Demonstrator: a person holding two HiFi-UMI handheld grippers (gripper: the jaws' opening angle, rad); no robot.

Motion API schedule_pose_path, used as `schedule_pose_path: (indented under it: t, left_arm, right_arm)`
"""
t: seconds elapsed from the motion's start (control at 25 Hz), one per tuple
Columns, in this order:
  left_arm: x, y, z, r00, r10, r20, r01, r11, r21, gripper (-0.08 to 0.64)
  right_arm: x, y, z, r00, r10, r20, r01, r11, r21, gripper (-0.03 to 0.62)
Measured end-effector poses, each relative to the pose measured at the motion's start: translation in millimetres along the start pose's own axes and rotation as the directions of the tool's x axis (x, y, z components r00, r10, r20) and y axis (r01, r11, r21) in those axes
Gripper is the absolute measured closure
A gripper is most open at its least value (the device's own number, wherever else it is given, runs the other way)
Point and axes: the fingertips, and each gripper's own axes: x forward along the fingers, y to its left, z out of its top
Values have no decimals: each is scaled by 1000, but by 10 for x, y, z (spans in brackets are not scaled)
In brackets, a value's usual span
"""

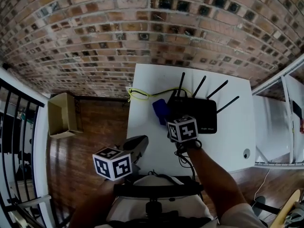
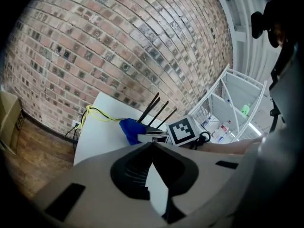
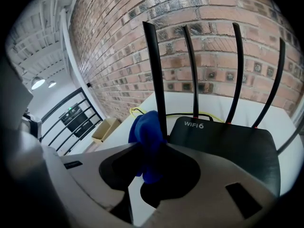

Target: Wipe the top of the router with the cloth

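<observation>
**Q:** Where is the cloth?

**A:** Your right gripper [image 3: 160,146] has its fingers closed on the blue cloth [image 3: 146,137]. The cloth is bunched at the fingertips, just beside the left edge of the black router [image 3: 223,146], by its leftmost antenna [image 3: 154,80].

**Q:** And the router?

**A:** It lies flat on the white tabletop [image 1: 228,141] with four antennas raised. A yellow cable [image 1: 142,95] lies behind it, near the brick wall [image 1: 142,32].

**Q:** And my left hand?

**A:** Your left gripper [image 1: 140,141] hovers at the tabletop's near left edge. Its fingers are pressed together and hold nothing.
</observation>
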Motion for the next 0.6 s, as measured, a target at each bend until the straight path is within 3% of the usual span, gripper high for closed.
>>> schedule_pose_path:
  t: [0.32, 0.6]
  left_arm:
    - [-43, 35, 45, 1000, -16, -4, 16, 1000, 21, 531]
    - [18, 108, 9, 999, -45, -21, 45, 999, 7, 531]
  right_arm:
    - [42, -11, -33, 998, -5, -63, 7, 999, 34, 471]
    - [-273, 163, 278, 988, 9, 152, -19, 998, 65, 472]
